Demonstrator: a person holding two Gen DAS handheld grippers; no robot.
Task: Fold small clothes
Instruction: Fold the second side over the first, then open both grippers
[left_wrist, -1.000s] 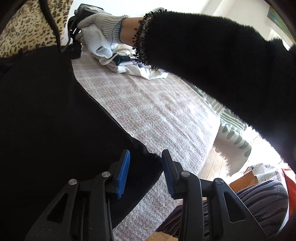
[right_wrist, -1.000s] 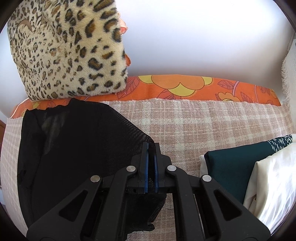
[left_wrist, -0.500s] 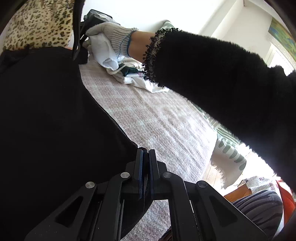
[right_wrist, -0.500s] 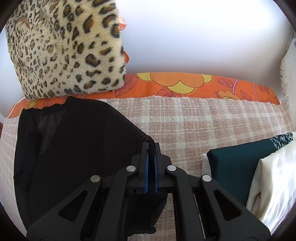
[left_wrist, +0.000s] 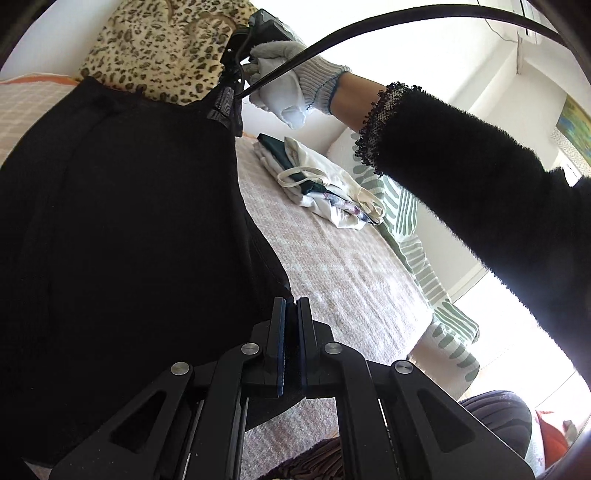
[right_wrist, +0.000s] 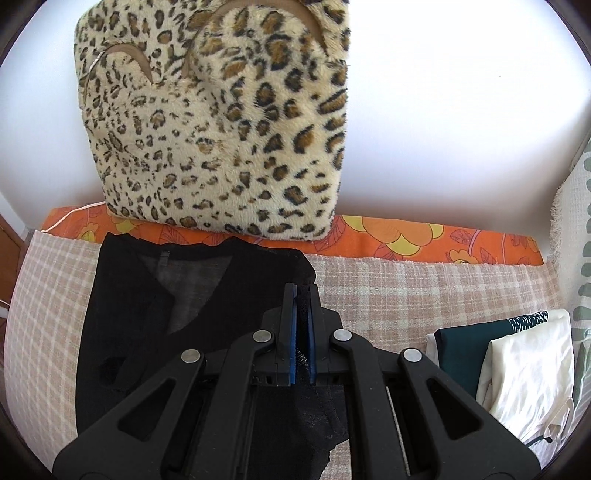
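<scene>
**Both grippers pinched on the sheer black top – handling notes**

- Thing in hand: thin, semi-transparent black knit garment (right_wrist: 173, 306). It's spread over the pink-and-cream checked bed cover (right_wrist: 406, 295), just in front of the leopard-print plush cushion (right_wrist: 221, 122); its far edge nearly reaches the orange floral strip below that cushion.
- Right gripper (right_wrist: 303, 332): blue pads together with a fold of black fabric between them, at the garment edge on the side away from the cushion's left corner.
- Left gripper (left_wrist: 291, 347): jaws closed on another black hem, on the near side from the cushion. In the left wrist view the cloth hangs taut between the two grips, lifted off the cover.
- Handling, as a judgement: very light, limp, no stiffness; it will drape and sag wherever unsupported. Mesh weave looks snag-prone and stretchy, so pull gently. Thin fabric can slip from the pads, so grab doubled hem or seam, not a single layer.
- Best holds: corners or seams, hands apart to keep the edge straight.
- Folded pile of dark green and white clothes (right_wrist: 517, 358) sits to the right of the cushion, apart from the black top.
</scene>
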